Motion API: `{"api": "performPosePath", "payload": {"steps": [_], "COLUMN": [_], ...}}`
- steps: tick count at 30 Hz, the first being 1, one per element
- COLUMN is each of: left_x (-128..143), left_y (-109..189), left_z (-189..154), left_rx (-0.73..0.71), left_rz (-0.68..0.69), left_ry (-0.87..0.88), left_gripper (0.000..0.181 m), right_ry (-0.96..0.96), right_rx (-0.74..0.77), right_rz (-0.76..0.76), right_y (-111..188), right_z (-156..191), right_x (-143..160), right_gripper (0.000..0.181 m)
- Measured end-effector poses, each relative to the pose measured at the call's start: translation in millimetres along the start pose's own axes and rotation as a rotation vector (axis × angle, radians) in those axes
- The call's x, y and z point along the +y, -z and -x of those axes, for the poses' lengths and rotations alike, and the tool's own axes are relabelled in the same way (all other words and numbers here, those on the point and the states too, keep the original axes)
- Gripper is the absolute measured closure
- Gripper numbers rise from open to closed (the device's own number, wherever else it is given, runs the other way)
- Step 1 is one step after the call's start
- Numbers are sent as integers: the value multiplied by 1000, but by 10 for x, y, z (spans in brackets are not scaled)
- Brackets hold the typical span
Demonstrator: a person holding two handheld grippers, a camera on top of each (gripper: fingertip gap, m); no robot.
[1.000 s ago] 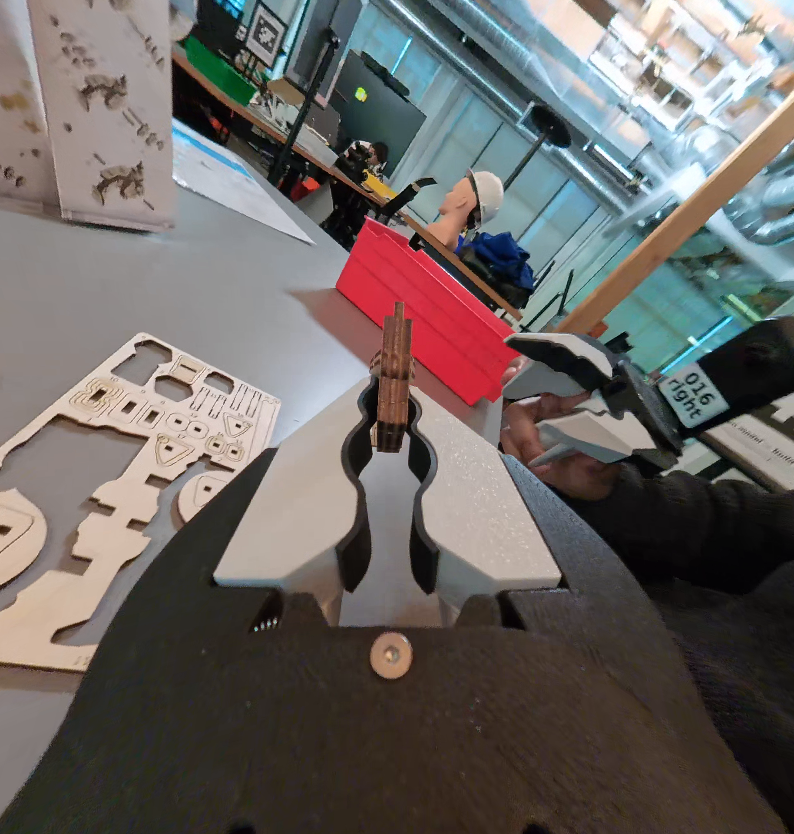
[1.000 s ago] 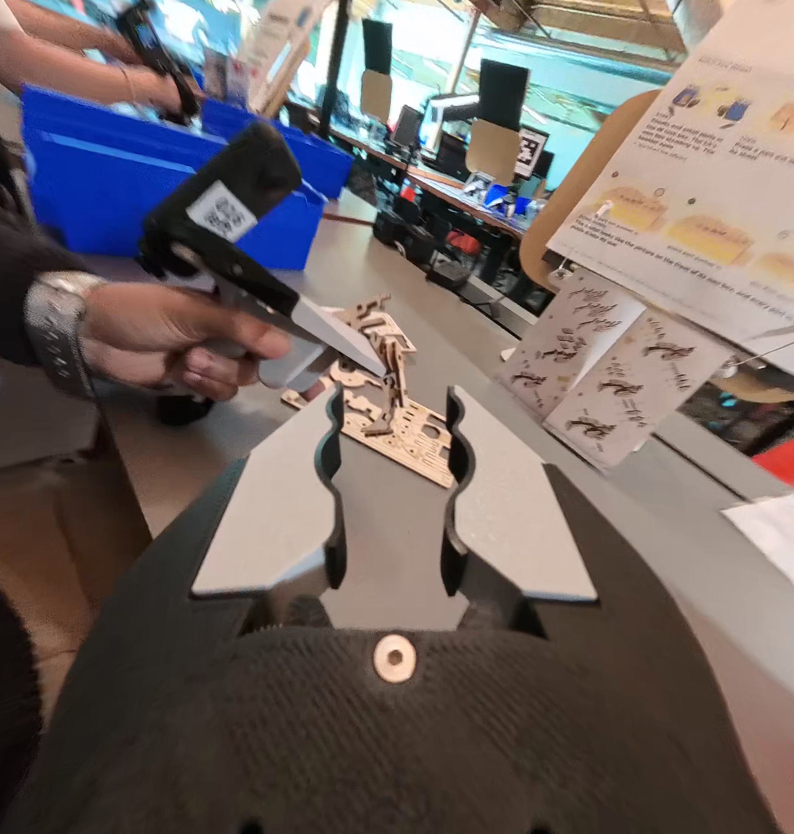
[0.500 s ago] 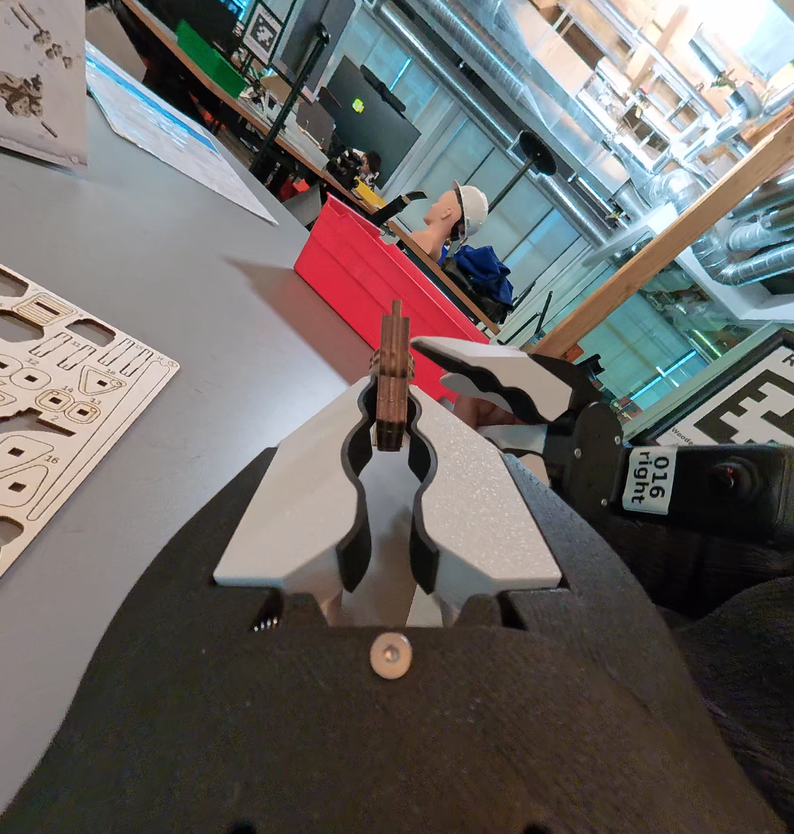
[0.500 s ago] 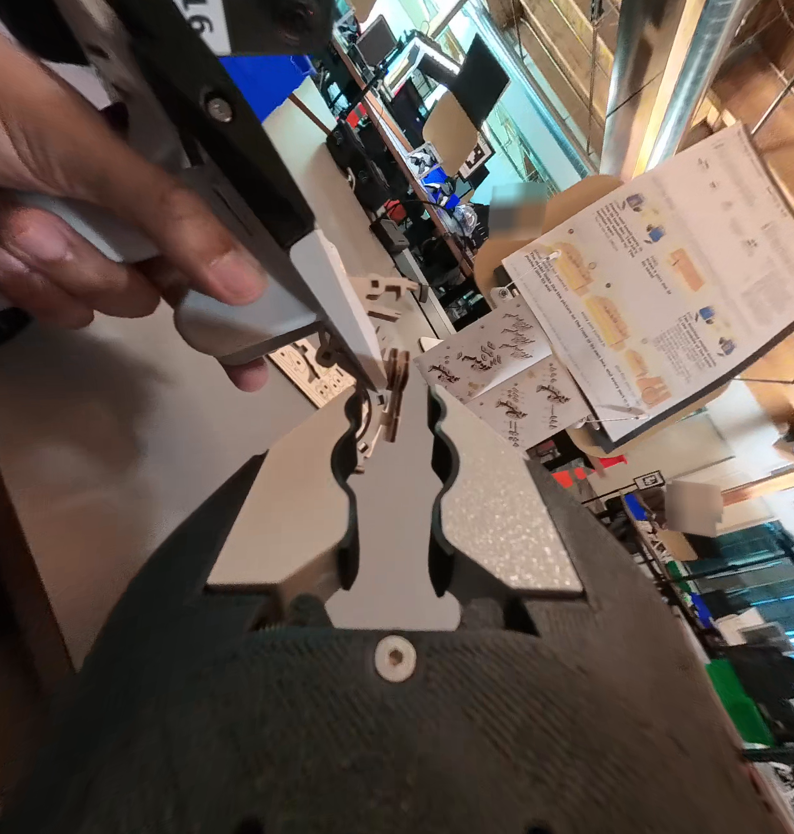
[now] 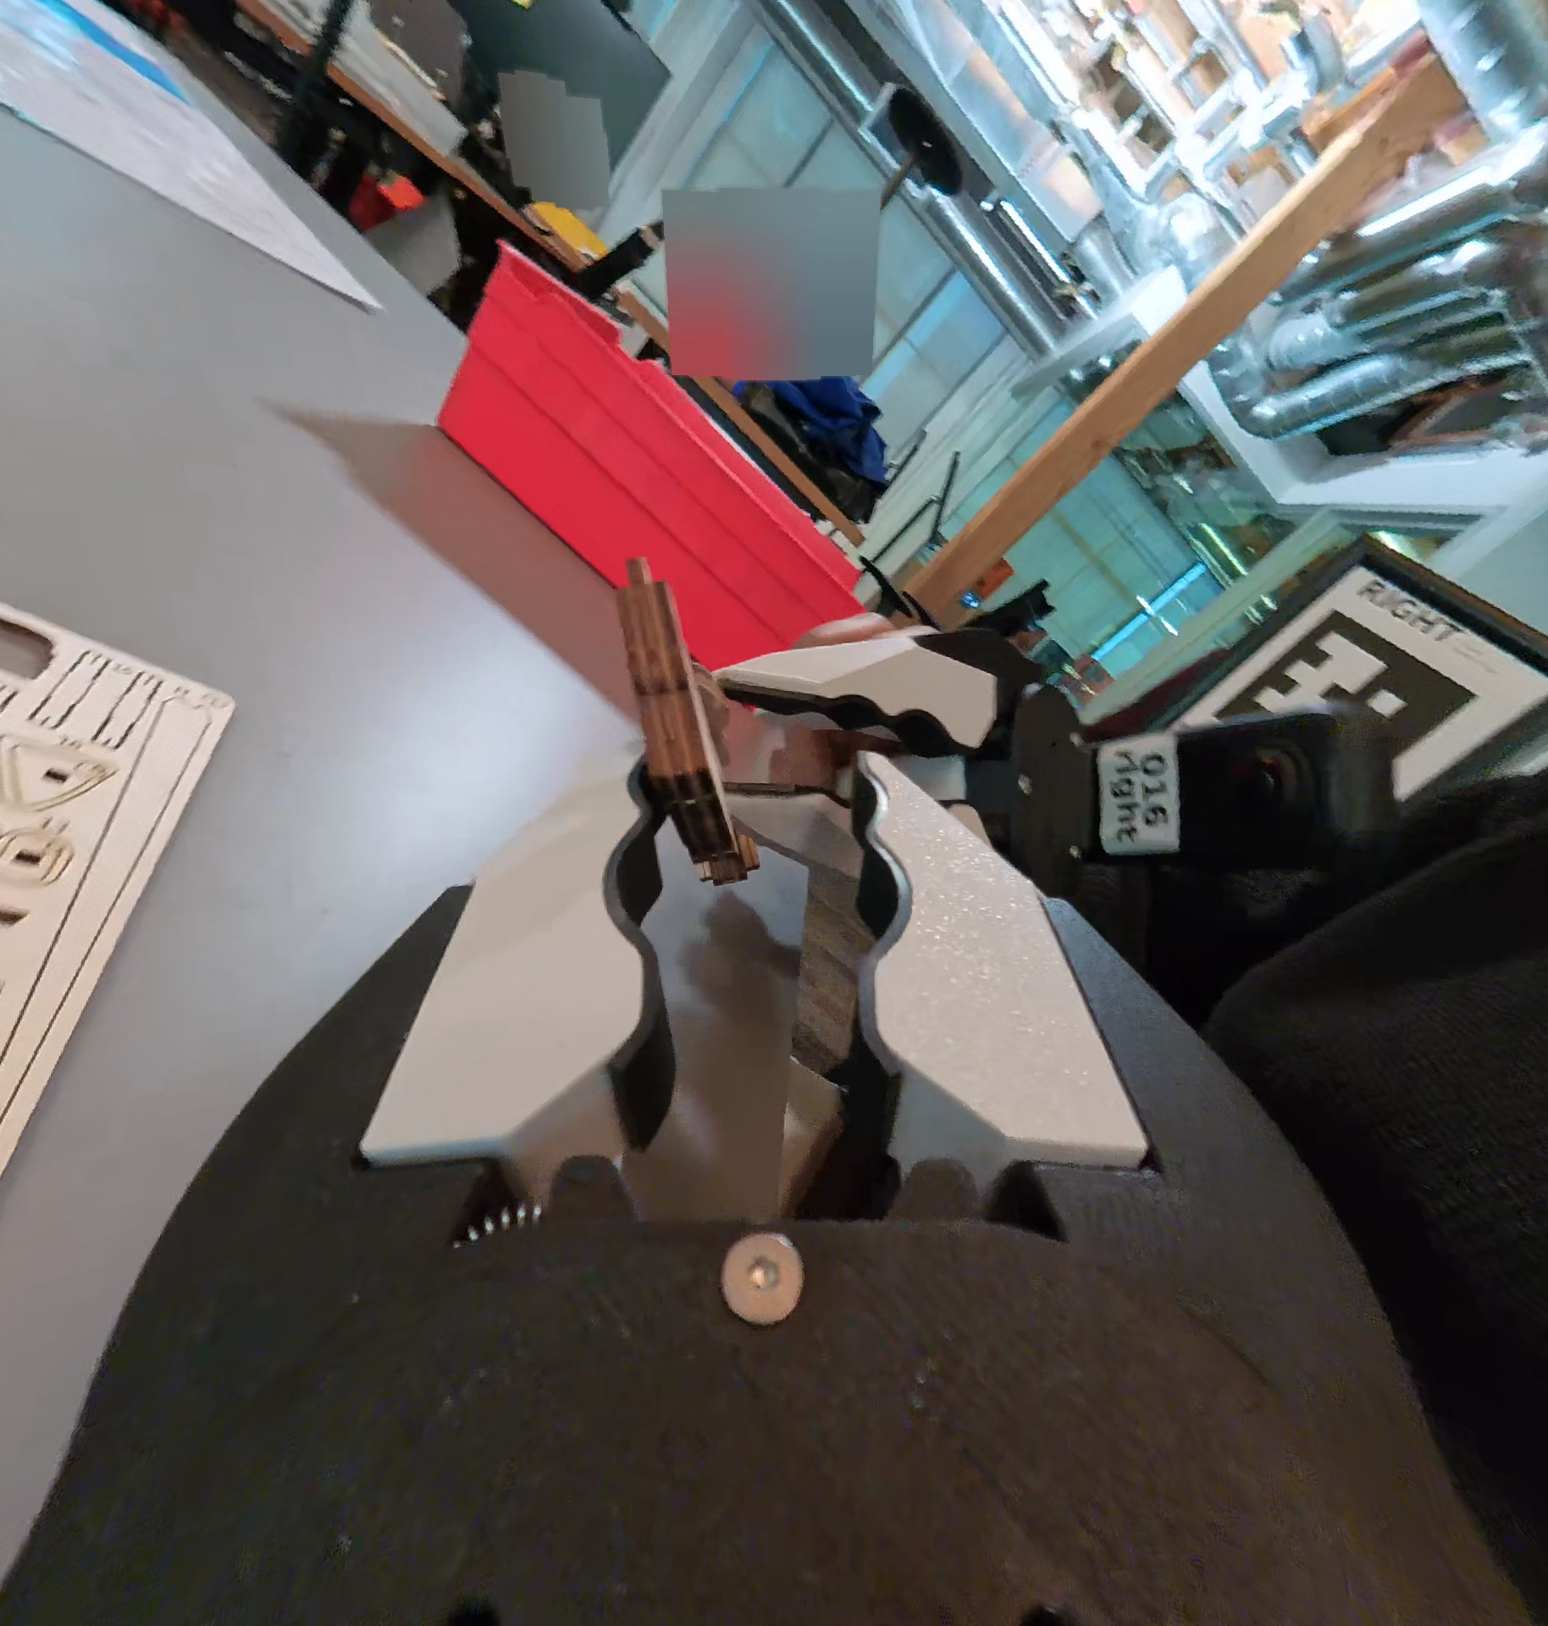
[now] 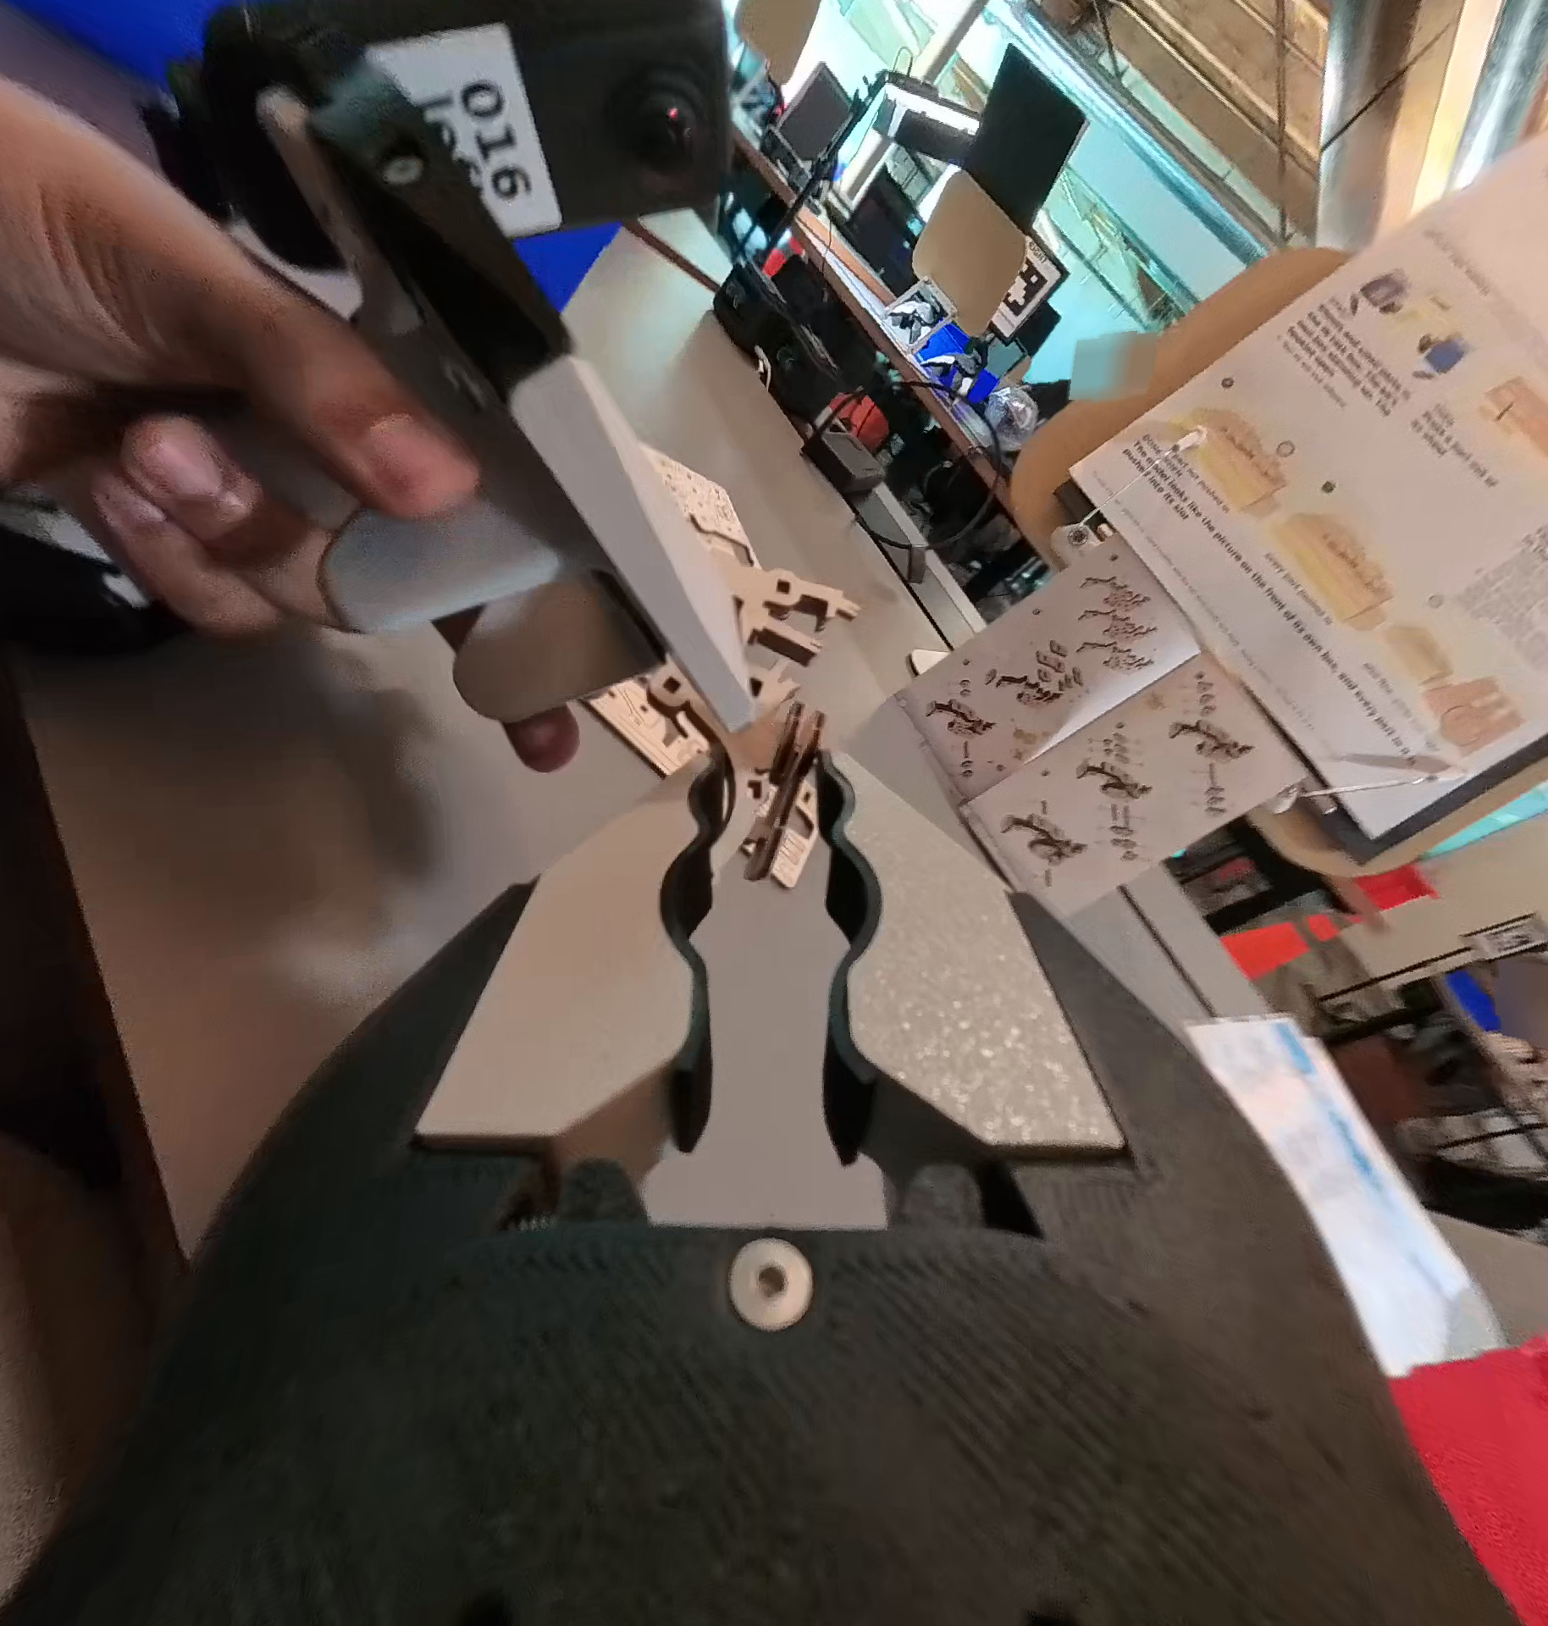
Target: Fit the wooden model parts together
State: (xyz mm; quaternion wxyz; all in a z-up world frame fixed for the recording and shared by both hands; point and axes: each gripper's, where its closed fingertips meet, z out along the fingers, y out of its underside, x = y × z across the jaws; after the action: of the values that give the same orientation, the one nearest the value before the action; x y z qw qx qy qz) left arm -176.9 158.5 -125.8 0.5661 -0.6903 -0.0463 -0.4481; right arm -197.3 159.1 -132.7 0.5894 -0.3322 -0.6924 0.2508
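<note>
Bright daylight from the far windows [image 5: 1096, 519] washes both wide-angle views, bending lines at the edges, casting a soft shadow beside the red bin [image 5: 630, 493], while the hand [image 6: 181, 422] smears with motion blur.

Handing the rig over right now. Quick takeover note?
Left gripper: open, gripping nothing; the wooden assembly leans against one fingertip.
Right gripper: appears shut on the wooden assembly, which is in the air above the table.
Parts sheet: flat on the table, some cut-outs empty, other pieces not yet punched out.
Done: several layers are joined into the assembly.
Left: take the next piece from the sheet and fit it on.
</note>
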Motion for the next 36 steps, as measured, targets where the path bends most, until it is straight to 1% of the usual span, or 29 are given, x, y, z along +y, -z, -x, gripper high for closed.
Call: {"api": "performPosePath", "payload": {"steps": [1, 4, 7, 10, 11, 13, 16, 18, 21, 24, 26, 28, 32, 36], "left_x": [-8, -2, -31, -111, -133, -143, -147, -161, -150, -157, -136, -141, -150, -132], "left_y": [-9, -20, -11, 24, 39, 63, 91, 104, 114, 112, 98, 99, 108, 107], "left_z": [-47, -136, -199, -234, -231, -194, -152, -114, 5, -9, -21, 2, 26, 73], "left_rx": [33, 89, 131, 162, 164, 162, 196, 216, 190, 195, 172, 137, 127, 89], "left_rz": [10, 38, 18, -21, -31, -34, -43, -66, -82, -92, -86, -100, -113, -110], "left_ry": [-8, -39, -40, -32, -38, -27, 67, 152, 239, 233, 195, 169, 194, 201], "left_gripper": [135, 128, 128, 127, 130, 141, 159, 162, 170, 176, 176, 176, 176, 176], "right_ry": [-49, -197, -317, -417, -428, -391, -300, -279, -270, -325, -365, -366, -297, -214], "right_rx": [-10, -60, -103, -130, -135, -135, -145, -141, -135, -154, -143, -132, -86, -38], "right_rz": [-13, -73, -135, -160, -155, -140, -153, -147, -127, -134, -115, -94, -82, -71], "right_y": [9, 46, 95, 125, 129, 132, 157, 162, 146, 135, 111, 90, 75, 57], "right_z": [-24, -66, -102, -146, -153, -146, -97, -88, -88, -65, -82, -84, -95, -116], "right_x": [-8, -59, -124, -138, -121, -75, -89, -89, -50, -85, -77, -54, -56, -31], "right_gripper": [162, 162, 162, 163, 162, 163, 163, 163, 163, 156, 156, 157, 158, 153]}}
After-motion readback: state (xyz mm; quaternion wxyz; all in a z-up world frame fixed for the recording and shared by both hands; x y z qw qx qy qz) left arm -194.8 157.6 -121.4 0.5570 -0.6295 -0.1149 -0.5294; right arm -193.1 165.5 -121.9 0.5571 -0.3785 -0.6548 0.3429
